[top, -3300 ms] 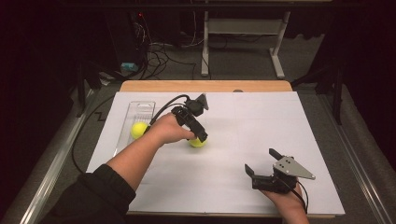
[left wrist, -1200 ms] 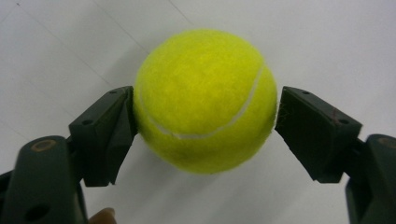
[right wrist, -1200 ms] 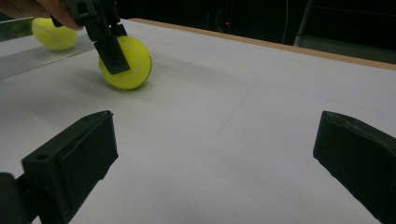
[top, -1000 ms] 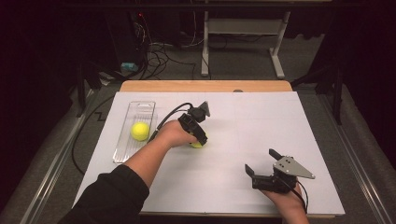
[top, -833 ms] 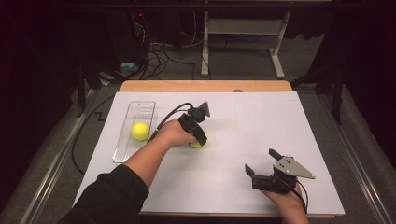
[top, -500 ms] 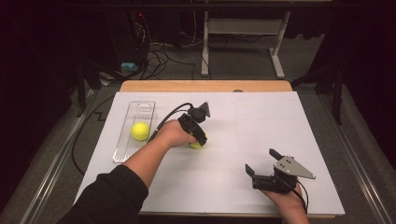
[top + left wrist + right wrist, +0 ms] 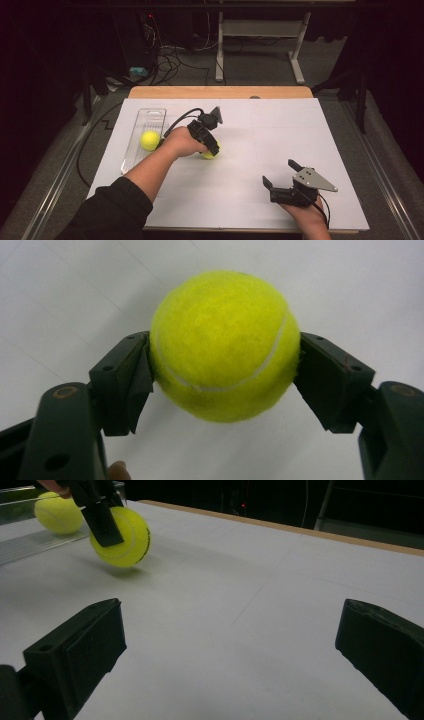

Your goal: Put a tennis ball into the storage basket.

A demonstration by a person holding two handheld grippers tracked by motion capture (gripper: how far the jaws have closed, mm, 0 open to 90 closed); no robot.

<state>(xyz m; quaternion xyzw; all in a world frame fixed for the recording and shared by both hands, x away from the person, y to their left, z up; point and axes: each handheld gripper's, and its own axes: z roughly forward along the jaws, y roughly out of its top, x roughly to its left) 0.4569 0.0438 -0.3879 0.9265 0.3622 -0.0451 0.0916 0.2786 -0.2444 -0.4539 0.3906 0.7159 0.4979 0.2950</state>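
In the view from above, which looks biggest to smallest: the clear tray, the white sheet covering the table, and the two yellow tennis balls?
1. White sheet, by far the largest.
2. Clear tray, long and narrow.
3. The tennis ball in the tray and the tennis ball in the left gripper: the gripper hides most of the second, so I can't rank them.
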